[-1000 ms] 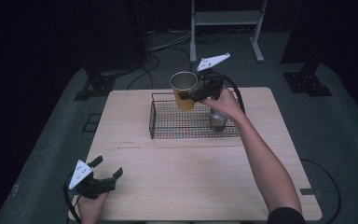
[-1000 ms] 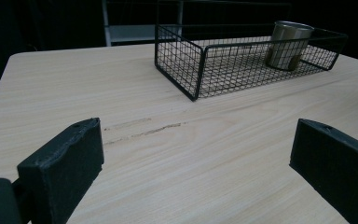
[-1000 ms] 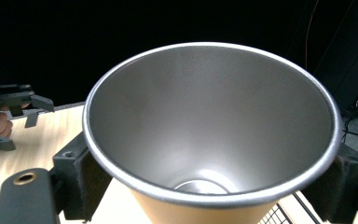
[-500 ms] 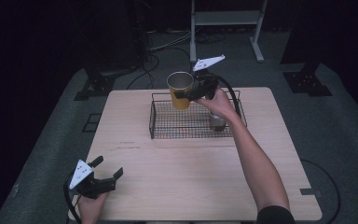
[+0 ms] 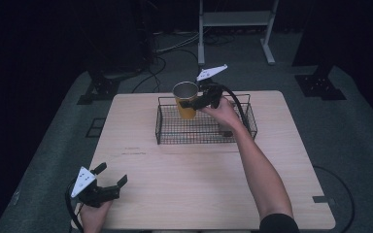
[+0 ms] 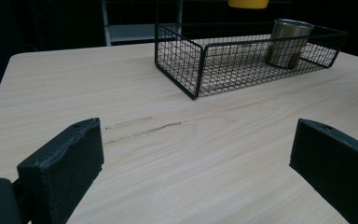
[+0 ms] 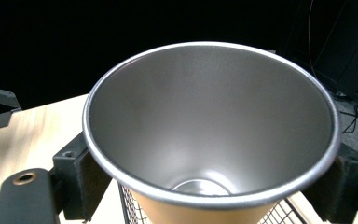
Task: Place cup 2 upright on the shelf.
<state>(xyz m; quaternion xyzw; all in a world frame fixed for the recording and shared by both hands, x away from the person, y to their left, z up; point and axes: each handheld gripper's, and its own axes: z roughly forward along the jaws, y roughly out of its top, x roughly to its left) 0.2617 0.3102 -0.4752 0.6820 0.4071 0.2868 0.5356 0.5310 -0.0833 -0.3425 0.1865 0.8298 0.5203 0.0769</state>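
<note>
The right gripper (image 5: 190, 103) pinches the yellow metal cup with the steel lining (image 5: 185, 100), one jaw on each side of its wall, holding it upright over the left half of the black wire basket (image 5: 200, 131). A plain steel cup (image 6: 286, 43) stands at the basket's other end. Down at the near corner of the pale wooden table (image 5: 184, 184), the left gripper (image 5: 110, 175) rests with jaws spread wide on nothing.

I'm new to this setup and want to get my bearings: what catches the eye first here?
The yellow cup with its steel inside, clamped in the right gripper above the wire basket at the table's far side. A steel cup stands inside the basket, and the left gripper rests open at the near left corner.
</note>
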